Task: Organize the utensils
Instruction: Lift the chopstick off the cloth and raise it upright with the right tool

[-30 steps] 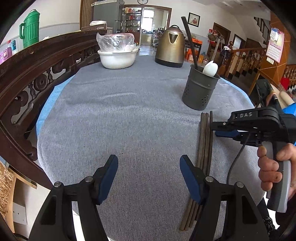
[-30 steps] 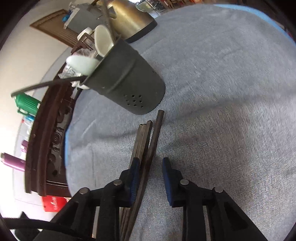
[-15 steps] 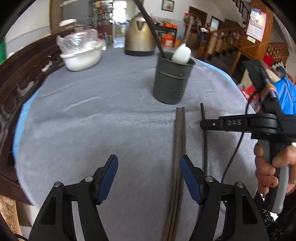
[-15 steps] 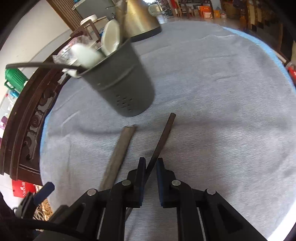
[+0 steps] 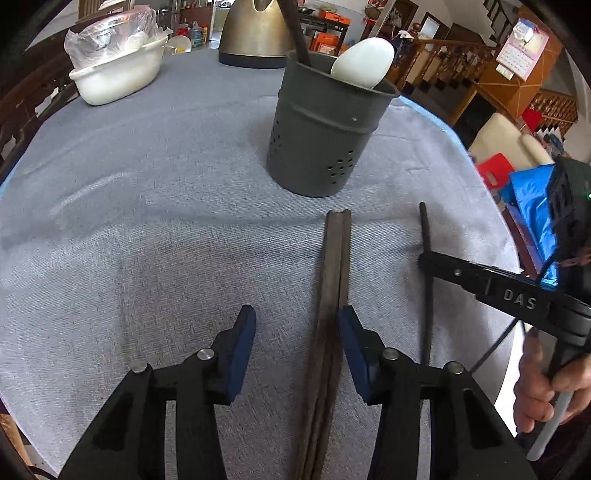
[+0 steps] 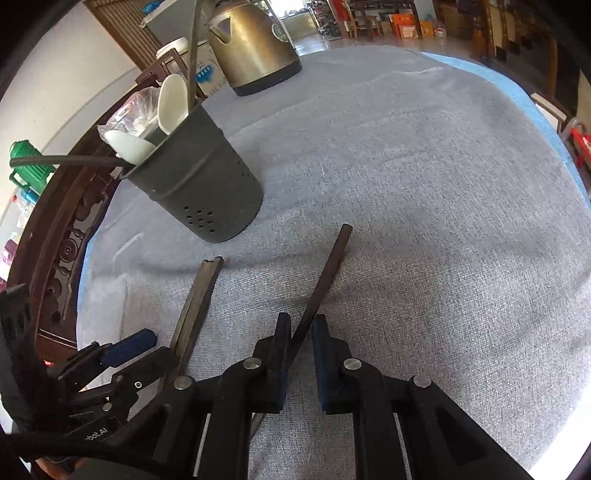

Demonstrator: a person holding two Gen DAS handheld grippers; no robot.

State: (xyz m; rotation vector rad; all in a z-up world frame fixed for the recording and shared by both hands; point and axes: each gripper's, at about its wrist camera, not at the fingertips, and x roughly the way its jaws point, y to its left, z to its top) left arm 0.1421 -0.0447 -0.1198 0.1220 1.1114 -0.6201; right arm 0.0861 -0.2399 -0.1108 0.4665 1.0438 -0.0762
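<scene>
Your right tongs [image 6: 298, 332] are nearly shut and pinch a single dark chopstick [image 6: 325, 273], which runs from between the pads up toward the middle of the right wrist frame, its far end at the grey cloth of the table [image 6: 424, 184]. Your left tongs [image 5: 295, 332] are partly open and closing; the bundle of chopsticks [image 5: 334, 266] lies on the cloth between the pads, just beside the right-hand pad, with a clear gap to the left-hand one, so nothing is gripped there. In the left wrist frame that bundle runs from the bottom centre up to just short of the dark grey utensil holder [image 5: 321, 129] in the upper middle. The holder stands upright with a white spoon [image 5: 364, 61] and a dark stick in it. To the right of the bundle lies the single chopstick, crossed by your right tongs' arm, with your right hand [image 5: 543, 384] at the right edge. A brass-coloured kettle [image 5: 255, 33] sits at the top centre, a white bowl [image 5: 118, 74] at the upper left
</scene>
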